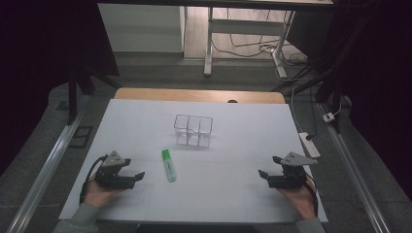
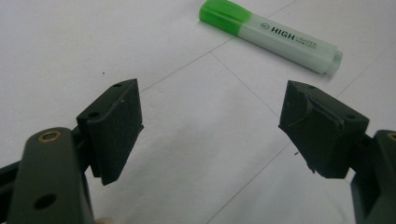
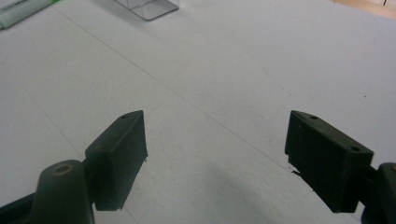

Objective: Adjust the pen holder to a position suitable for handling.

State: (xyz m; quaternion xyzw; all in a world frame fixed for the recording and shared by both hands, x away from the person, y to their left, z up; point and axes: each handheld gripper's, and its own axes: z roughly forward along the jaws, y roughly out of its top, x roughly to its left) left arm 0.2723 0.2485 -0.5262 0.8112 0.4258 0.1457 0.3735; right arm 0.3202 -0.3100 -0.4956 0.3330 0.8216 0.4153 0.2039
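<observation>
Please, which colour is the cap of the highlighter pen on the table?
The highlighter cap is bright green; the left gripper view shows it best.

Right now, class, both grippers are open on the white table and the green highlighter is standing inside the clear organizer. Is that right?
Not quite. The highlighter lies flat on the table, in front of the clear organizer and apart from it, as the high view shows. The left gripper and right gripper are indeed open.

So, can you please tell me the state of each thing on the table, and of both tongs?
Green highlighter pen with pale barrel: lying flat, cap on, untouched.
Clear plastic three-compartment holder: upright, empty.
Left tongs: open, holding nothing.
Right tongs: open, holding nothing.
</observation>
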